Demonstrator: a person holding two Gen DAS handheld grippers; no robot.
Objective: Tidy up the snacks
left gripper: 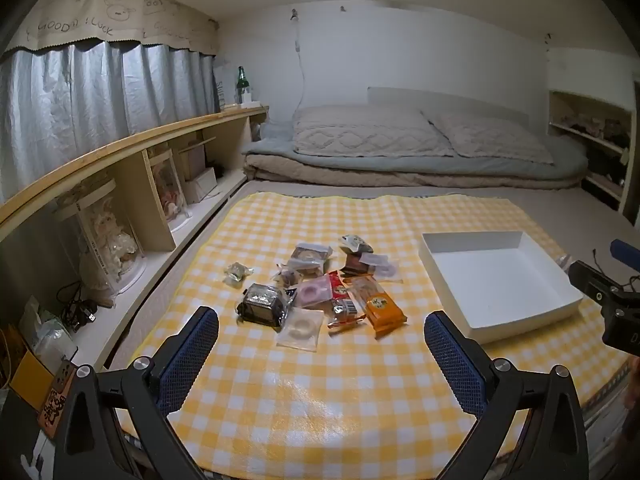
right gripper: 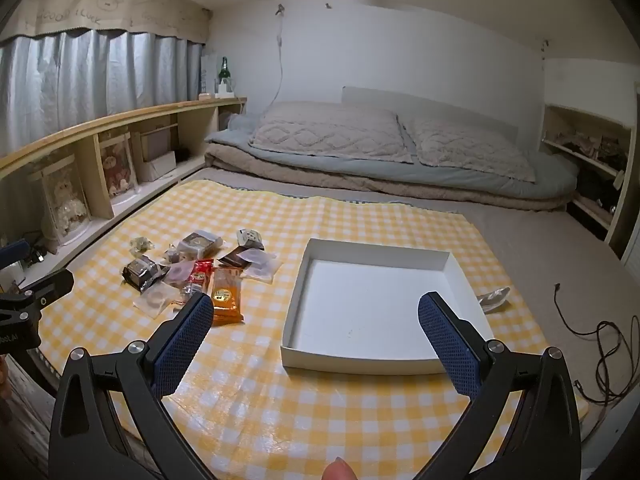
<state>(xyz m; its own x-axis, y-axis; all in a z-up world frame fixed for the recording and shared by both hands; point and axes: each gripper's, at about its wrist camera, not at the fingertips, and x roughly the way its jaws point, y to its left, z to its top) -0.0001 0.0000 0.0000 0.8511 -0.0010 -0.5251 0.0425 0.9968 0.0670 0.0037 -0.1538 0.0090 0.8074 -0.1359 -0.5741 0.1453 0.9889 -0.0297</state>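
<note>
While snacks [left gripper: 320, 292] fill left view | cable [right gripper: 600, 344] right-view only

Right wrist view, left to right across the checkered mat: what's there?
Small clear-wrapped candy → black foil-wrapped snack → red packet → orange packet → white box, nothing in it → crumpled clear wrapper at the mat's right edge.

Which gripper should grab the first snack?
Left: it is open and faces the snack pile directly. Right is open too, but faces the empty box.
</note>
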